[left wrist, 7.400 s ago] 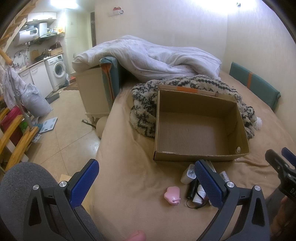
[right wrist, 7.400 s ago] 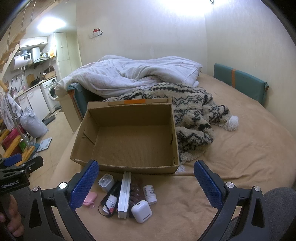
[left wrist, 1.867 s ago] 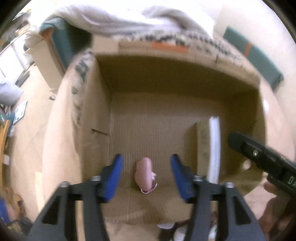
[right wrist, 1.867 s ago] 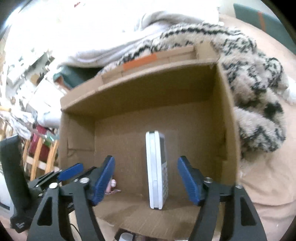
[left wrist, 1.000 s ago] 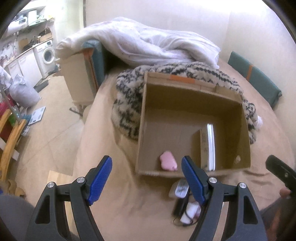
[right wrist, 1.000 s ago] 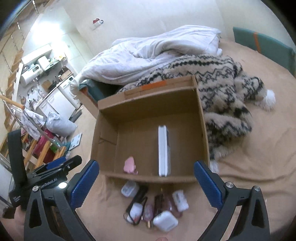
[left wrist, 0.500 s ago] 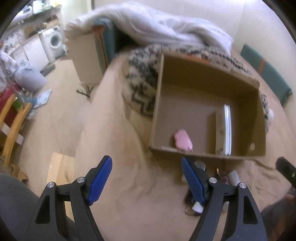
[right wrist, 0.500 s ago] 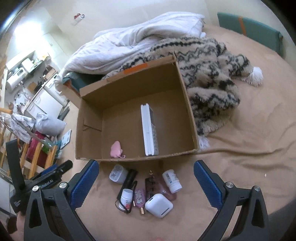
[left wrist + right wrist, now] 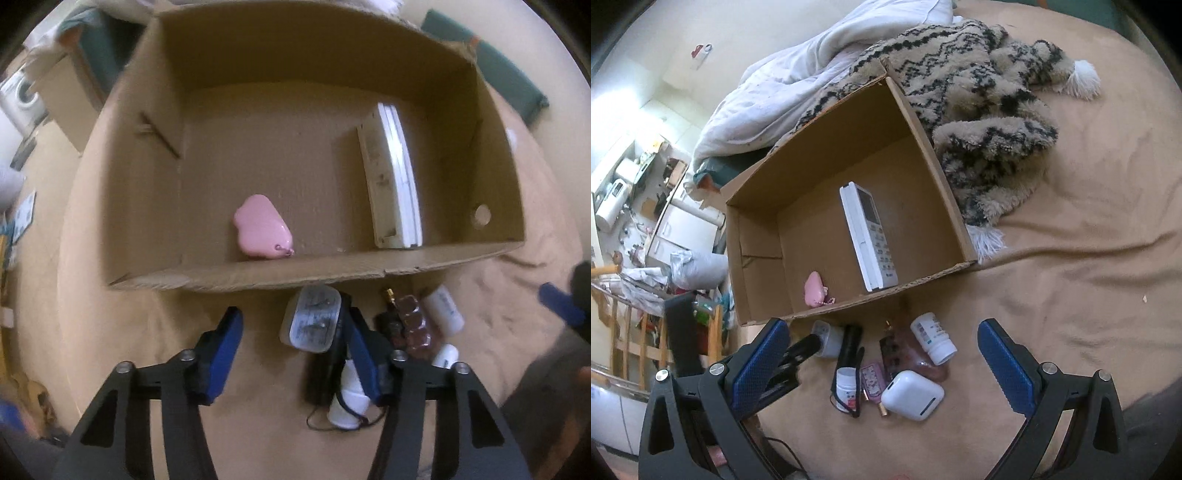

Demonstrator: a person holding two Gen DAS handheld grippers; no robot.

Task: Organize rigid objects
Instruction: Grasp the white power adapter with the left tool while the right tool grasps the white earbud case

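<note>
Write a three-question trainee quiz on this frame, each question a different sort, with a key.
1. True or false: the pink lobed plastic case lies inside the brown cardboard box.
2. Multiple choice: the white plug adapter sits (A) inside the box, (B) on the tan bedspread outside the box's near wall, (C) on the patterned fleece blanket.
3. Fill in: the long white remote control lies in the box, to the ____ of the pink case in both views.

Key: 1 true; 2 B; 3 right.
</note>
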